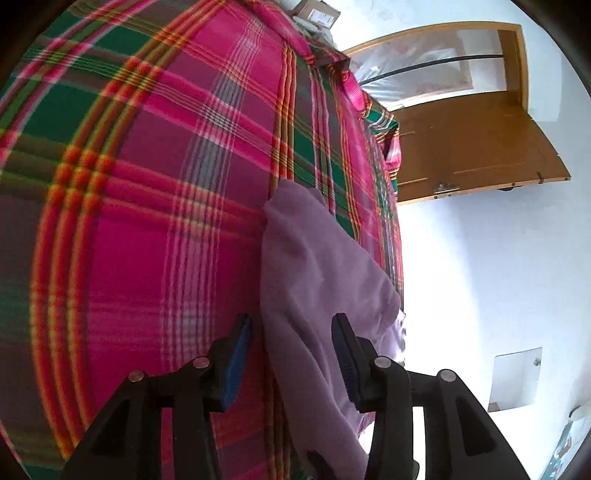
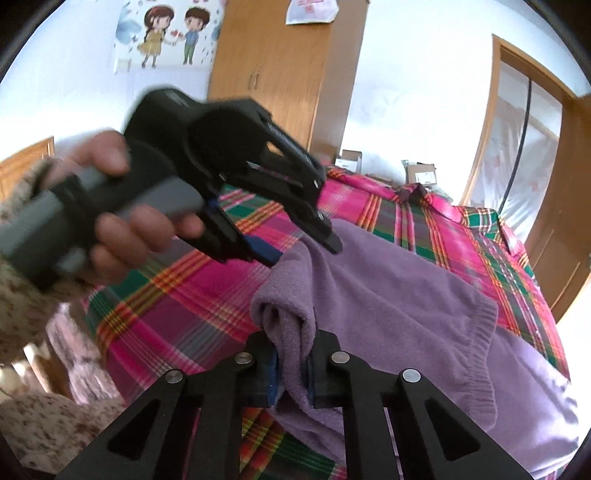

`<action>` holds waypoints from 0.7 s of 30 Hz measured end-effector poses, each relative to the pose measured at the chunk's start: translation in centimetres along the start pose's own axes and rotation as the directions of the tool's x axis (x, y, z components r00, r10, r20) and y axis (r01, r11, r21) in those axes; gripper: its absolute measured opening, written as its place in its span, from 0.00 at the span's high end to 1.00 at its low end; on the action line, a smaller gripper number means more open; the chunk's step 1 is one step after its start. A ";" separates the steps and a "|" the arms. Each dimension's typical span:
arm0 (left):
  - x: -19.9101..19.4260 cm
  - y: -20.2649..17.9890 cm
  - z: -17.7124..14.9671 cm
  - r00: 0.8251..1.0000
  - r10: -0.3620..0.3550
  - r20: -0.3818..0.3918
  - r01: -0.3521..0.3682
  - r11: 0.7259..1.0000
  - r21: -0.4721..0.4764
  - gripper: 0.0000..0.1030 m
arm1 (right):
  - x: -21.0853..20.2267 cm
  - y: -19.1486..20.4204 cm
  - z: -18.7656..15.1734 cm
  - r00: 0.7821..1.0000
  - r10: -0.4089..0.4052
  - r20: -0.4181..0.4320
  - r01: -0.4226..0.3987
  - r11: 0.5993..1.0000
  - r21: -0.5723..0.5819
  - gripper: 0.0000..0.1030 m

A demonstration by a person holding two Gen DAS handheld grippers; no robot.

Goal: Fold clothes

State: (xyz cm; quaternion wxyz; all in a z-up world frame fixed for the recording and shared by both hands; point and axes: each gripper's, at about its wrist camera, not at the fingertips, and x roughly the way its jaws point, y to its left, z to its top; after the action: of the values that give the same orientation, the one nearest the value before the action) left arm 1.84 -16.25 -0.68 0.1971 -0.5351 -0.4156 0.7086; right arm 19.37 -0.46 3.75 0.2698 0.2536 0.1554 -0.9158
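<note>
Keeping your left tool [image 1: 291, 362] spread around the purple sweater [image 2: 388, 295], you are risking it sliding off, since nothing on that side is gripping. Your right tool [image 2: 293, 373] is pinching a bunched fold near the bed's [image 1: 147, 184] edge; pulling rightward is likely dragging cloth overboard, while open room is lying leftward.

A bright checked bedsheet [image 2: 177, 295] in pink, green and orange covers the bed. Behind it stands a wooden wardrobe [image 2: 280, 74]. A picture of 2 cartoon children [image 2: 170, 33] is on the white wall. A brown door [image 1: 469, 147] stands open. Cardboard boxes [image 2: 421, 171] sit past the bed.
</note>
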 end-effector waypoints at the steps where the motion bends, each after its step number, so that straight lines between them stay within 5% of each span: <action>1: 0.6 -0.1 0.2 1.000 -0.007 -0.013 0.007 1.000 -0.006 0.57 | -0.2 0.0 -0.1 1.000 0.003 0.000 -0.003 1.000 0.003 0.89; 7: 2.7 -0.1 1.5 0.999 -0.020 -0.046 0.019 1.000 -0.017 0.61 | -0.4 0.0 -0.2 1.000 0.029 -0.012 -0.029 0.999 0.015 0.89; 13: 3.2 -0.2 2.3 0.999 -0.037 -0.033 0.037 0.999 0.016 0.87 | 0.4 0.4 0.6 0.999 0.038 -0.023 -0.038 0.999 0.013 0.89; 21: 1.7 0.9 2.8 0.997 -0.081 -0.004 0.081 0.996 0.023 0.90 | 1.9 1.2 2.2 0.997 0.065 -0.036 -0.064 0.998 0.007 0.89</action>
State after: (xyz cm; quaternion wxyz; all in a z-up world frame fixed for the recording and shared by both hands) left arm -1.16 -16.59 -2.21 0.2326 -0.5167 -0.4283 0.7039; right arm 17.79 -3.13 4.34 0.2956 0.2756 0.1492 -0.9024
